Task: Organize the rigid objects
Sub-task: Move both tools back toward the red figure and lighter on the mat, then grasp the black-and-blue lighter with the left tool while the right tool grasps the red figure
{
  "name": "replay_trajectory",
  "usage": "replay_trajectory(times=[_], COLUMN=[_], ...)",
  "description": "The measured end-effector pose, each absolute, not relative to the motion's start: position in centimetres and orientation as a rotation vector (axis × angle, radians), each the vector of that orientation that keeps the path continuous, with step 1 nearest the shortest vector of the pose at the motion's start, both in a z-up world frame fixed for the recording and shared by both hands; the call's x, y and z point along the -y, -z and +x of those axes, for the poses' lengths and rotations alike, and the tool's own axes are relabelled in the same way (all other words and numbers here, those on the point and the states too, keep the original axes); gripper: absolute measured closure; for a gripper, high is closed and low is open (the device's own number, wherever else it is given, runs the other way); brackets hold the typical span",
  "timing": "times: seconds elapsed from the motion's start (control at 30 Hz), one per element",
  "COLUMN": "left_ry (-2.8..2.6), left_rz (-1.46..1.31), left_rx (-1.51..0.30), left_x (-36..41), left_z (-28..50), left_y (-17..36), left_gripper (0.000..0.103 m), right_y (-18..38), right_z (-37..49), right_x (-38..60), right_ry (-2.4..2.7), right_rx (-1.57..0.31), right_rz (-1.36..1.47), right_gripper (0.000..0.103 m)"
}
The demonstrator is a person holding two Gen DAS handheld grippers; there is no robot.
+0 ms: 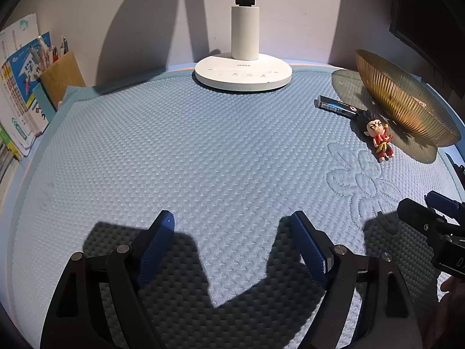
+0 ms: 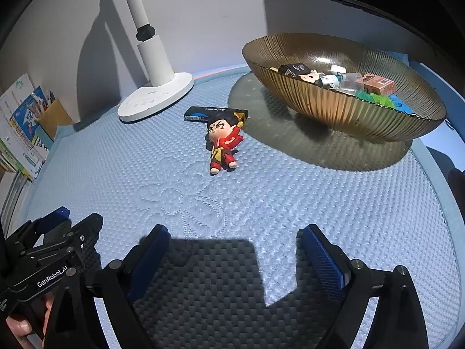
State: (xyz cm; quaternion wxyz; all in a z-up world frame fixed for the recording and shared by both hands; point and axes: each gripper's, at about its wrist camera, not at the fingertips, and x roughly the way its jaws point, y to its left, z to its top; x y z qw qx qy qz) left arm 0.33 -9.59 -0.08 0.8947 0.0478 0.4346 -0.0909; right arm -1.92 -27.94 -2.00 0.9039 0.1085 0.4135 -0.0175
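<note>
Two loose things left on the mat, both lying ahead of wide-open, empty jaws.

Both the left gripper (image 1: 232, 241) and right gripper (image 2: 235, 250) stand spread wide, holding nothing. Ahead of the right jaws, slightly left, the figurine (image 2: 223, 145) lies on its back, long axis running away from them, head at the far end, feet toward them. Beyond its head the dark bar (image 2: 215, 114) lies crosswise. From the left jaws both lie far off to the right (so the right hand looks nearer), just beside the ribbed bowl (image 2: 334, 107).
</note>
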Motion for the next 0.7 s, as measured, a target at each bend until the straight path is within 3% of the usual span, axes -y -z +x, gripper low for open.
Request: replay_trajectory(times=[0.2, 0.3, 0.4, 0.47, 0.7], left_ry=[0.286, 0.338, 0.531, 0.605, 0.715], left_rz=[0.16, 0.267, 0.344, 0.395, 0.53], left_rx=[-0.916, -0.827, -0.788, -0.786, -0.804], left_x=[10.7, 12.1, 13.9, 15.2, 19.1], left_z=[0.8, 2.1, 4.6, 6.4, 12.3], left_y=[-0.5, -2.6, -4.4, -4.7, -3.1], left_gripper=[0.022, 0.022, 0.022, 0.022, 0.022], right_y=[1.6, 0.7, -0.3, -0.3, 0.8], right_z=[-1.7, -0.6, 1.3, 2.8, 6.3], right_x=[29.0, 30.4, 30.4, 29.9, 29.6], right_ry=[0.046, 0.019, 0.017, 0.008, 0.019], right_rx=[-0.87, -0.885, -0.87, -0.881, -0.877], right_rz=[0.279, 0.381, 0.376, 0.359, 0.318], right_gripper=[0.01, 0.012, 0.024, 0.041, 0.048])
